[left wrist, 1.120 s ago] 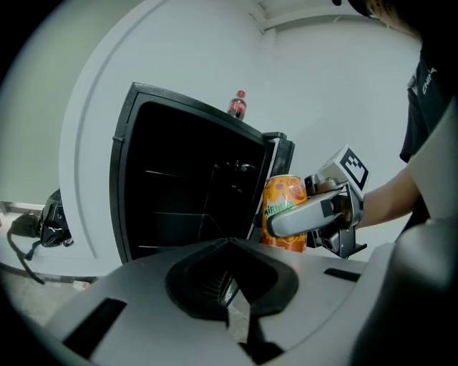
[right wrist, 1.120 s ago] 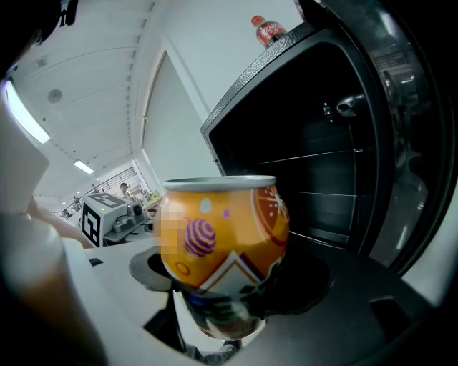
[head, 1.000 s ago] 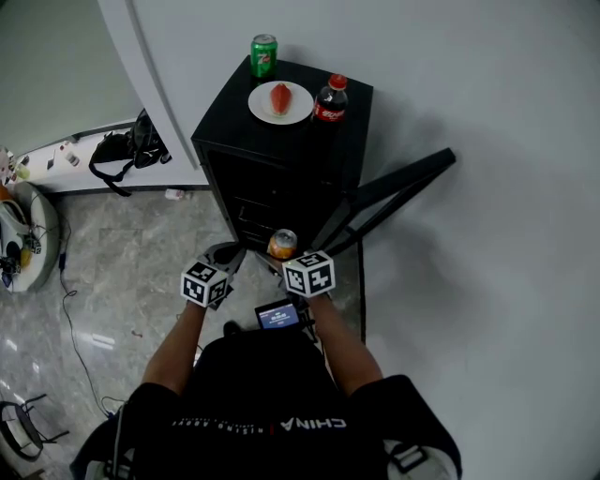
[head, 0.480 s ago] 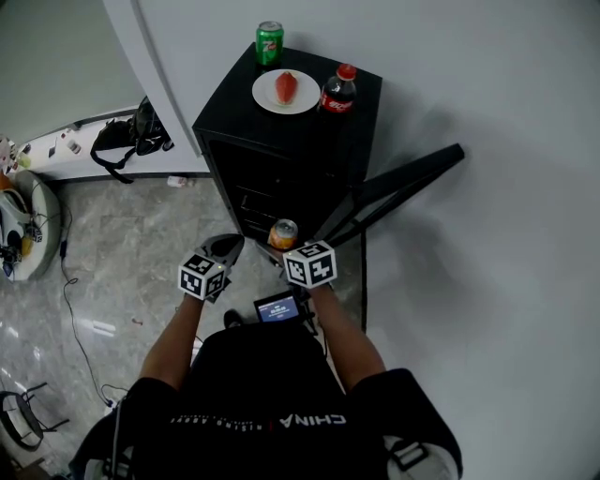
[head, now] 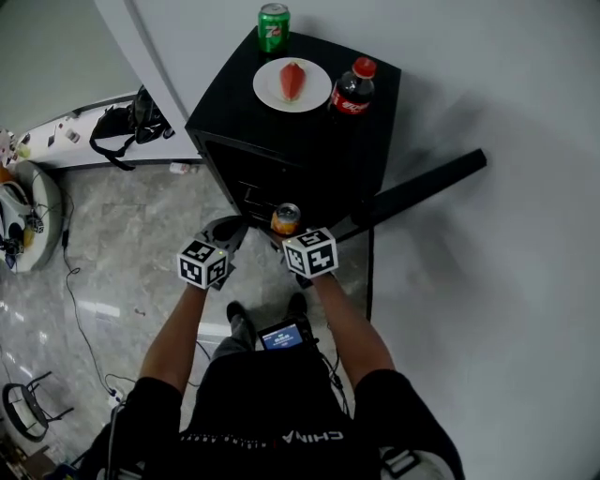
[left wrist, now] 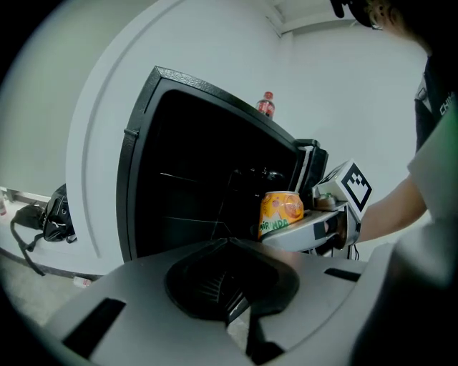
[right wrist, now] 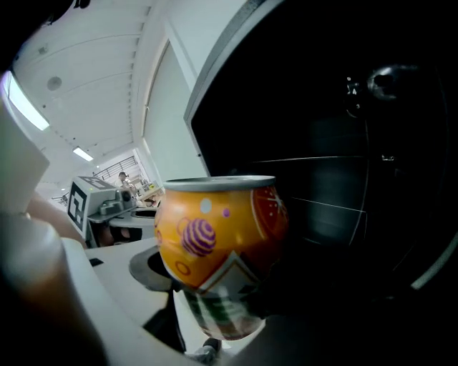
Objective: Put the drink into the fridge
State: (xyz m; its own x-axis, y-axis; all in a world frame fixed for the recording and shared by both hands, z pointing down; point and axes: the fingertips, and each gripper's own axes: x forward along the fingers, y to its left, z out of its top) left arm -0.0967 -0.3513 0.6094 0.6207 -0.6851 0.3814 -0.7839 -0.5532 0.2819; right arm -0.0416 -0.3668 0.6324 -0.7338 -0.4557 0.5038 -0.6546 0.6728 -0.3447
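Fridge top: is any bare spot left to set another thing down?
Yes: the front strip of the fridge top, between the plate, the cola bottle and the front edge. The back is crowded by the green can, plate and bottle.

Drink: orange can with silver top rim and green-and-white lower band, upright, clamped in the right gripper at the fridge's open front. Fridge: black cabinet, door swung open, interior dark with wire shelves.
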